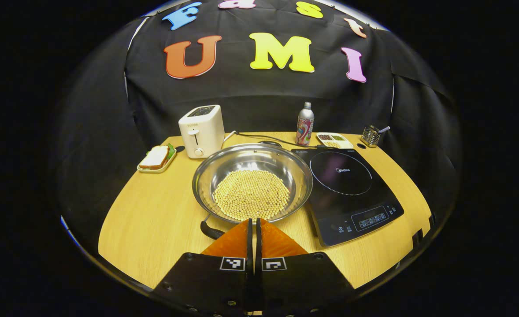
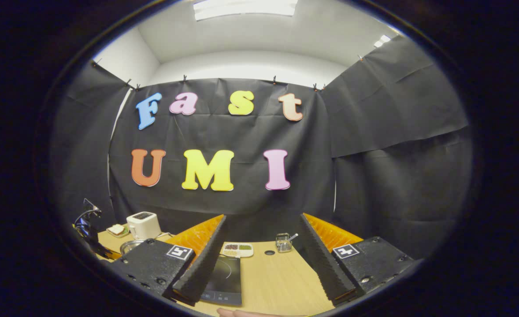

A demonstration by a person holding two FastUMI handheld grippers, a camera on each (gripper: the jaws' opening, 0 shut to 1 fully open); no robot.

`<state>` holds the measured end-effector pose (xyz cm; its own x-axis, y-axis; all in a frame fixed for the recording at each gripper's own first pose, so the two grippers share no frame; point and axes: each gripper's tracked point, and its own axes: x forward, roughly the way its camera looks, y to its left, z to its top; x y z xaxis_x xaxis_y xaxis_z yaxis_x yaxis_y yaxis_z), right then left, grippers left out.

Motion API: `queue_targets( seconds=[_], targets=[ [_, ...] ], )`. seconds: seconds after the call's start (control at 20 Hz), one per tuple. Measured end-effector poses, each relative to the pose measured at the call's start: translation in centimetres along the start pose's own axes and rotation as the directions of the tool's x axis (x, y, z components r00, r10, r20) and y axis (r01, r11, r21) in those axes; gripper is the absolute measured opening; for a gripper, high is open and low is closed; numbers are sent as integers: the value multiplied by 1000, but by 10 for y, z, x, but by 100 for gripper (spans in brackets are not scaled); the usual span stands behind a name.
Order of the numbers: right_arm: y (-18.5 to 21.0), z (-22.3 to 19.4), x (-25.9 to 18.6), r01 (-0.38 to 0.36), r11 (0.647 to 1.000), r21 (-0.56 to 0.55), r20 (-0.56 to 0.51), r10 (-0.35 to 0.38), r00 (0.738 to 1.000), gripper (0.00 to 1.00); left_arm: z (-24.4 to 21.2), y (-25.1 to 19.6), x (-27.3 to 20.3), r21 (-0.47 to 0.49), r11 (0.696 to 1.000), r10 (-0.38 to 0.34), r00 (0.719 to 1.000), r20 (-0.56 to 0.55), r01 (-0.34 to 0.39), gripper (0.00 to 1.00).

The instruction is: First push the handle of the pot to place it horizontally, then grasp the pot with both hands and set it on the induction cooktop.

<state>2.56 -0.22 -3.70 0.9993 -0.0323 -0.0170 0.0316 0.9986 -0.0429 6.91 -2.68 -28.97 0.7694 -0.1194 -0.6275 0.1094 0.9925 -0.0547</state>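
One pot (image 1: pixel 253 182) is sitting near the middle of the round wooden table (image 1: pixel 153 220), a shiny steel pan holding a heap of pale beans (image 1: pixel 251 193). Its single dark handle (image 1: pixel 211 230) is sticking out at the near left, angled toward the near edge of the table and not lying level across it. The pot's right rim is lying just beside the one black induction cooktop (image 1: pixel 347 193), which is resting on the right half of the table.

In the left gripper view, the left gripper (image 1: pixel 255 226) is hovering just above the pot's near rim, its two fingers pressed together with only a thin slit between them and nothing between them. The handle is lying just to its left.

In the right gripper view, the right gripper (image 2: pixel 264 259) is hanging over the right side of the table, its two fingers spread wide apart and gripping nothing. Between them the cooktop's near edge is showing.

Along the far edge, things are standing one each: a white toaster (image 1: pixel 201 130), a sandwich on a small tray (image 1: pixel 156 159) at far left, a slim bottle (image 1: pixel 305 123), a divided dish of three fillings (image 1: pixel 334 139) and a wire holder (image 1: pixel 370 135) at far right. A fingertip (image 2: pixel 228 312) is peeking in at the bottom of the right gripper view.
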Motion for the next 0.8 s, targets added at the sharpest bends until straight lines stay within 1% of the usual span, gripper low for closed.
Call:
queue_targets(
  seconds=[0.05,0.1,0.15,0.35,0.45,0.5,0.6,0.65,0.7,0.75,0.8],
  targets=[
    [1,-3,2,3,1000,-11,-4,-3,1000,96,-5,-2,5,-2,1000,-6,1000,-19,6,0],
    [1,-7,2,5,1000,-20,-11,-5,1000,100,-10,-1,11,0,1000,-5,999,-34,5,0],
    [2,-10,2,4,1000,-22,-21,-4,1000,96,-13,0,15,-1,1000,-4,999,-46,4,0],
    [9,-15,4,-17,1000,-7,-33,17,999,96,-25,3,29,-7,1000,8,996,-91,-9,0],
    [9,-15,4,-20,1000,-7,-25,20,999,96,-29,13,36,-4,999,38,993,-108,-39,0],
    [15,-13,1,-43,999,6,-14,44,999,96,-31,19,38,-6,998,55,992,-117,-56,0],
    [29,-13,-4,-96,995,13,-10,96,995,97,-34,18,39,-36,998,37,991,-132,-42,0],
    [28,-16,-4,-103,995,1,-14,103,995,96,-34,21,39,-43,998,42,990,-131,-48,10],
    [28,-16,-5,-107,994,-12,-14,107,994,96,-34,27,39,-43,997,53,990,-128,-59,10],
    [30,-15,-7,-108,994,-23,-11,107,994,96,-31,31,38,-46,996,64,991,-121,-70,0],
    [30,-14,-8,-102,994,-29,-13,101,995,96,-28,36,39,-63,994,78,991,-105,-85,0]
  ],
)
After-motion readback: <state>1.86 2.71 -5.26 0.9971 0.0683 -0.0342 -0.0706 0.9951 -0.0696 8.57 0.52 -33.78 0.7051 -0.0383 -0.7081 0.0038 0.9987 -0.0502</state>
